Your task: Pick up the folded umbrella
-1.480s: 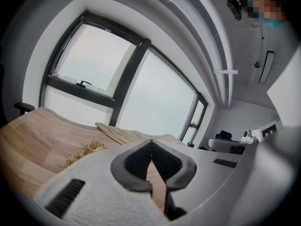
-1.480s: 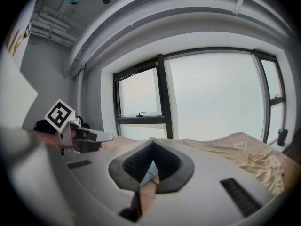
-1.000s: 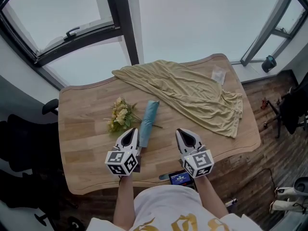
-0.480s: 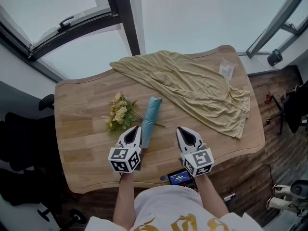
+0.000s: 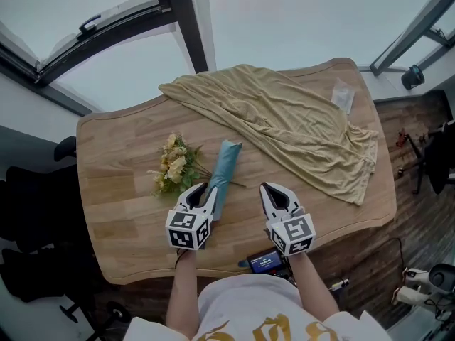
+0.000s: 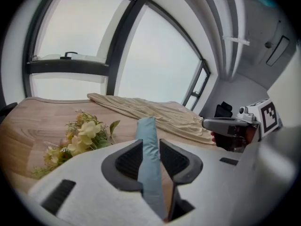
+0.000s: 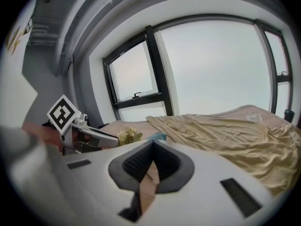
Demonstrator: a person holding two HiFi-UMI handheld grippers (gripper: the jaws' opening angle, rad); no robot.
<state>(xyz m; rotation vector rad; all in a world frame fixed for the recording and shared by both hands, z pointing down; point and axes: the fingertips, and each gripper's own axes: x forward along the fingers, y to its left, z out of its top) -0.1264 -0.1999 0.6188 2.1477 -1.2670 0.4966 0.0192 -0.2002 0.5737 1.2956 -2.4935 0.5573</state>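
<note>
While its jaws are opening, the left gripper (image 5: 206,188) straddles the near end of the folded umbrella (image 5: 224,168), which lies flat on the table (image 5: 117,155) about midway between its left and right edges, just beside a flower bunch (image 5: 173,168). Bare wood shows between the umbrella and one jaw. The right gripper (image 5: 267,188) hovers near the front edge, jaw tips together, holding nothing. A beige cloth (image 5: 284,126) covers the far right corner.
</note>
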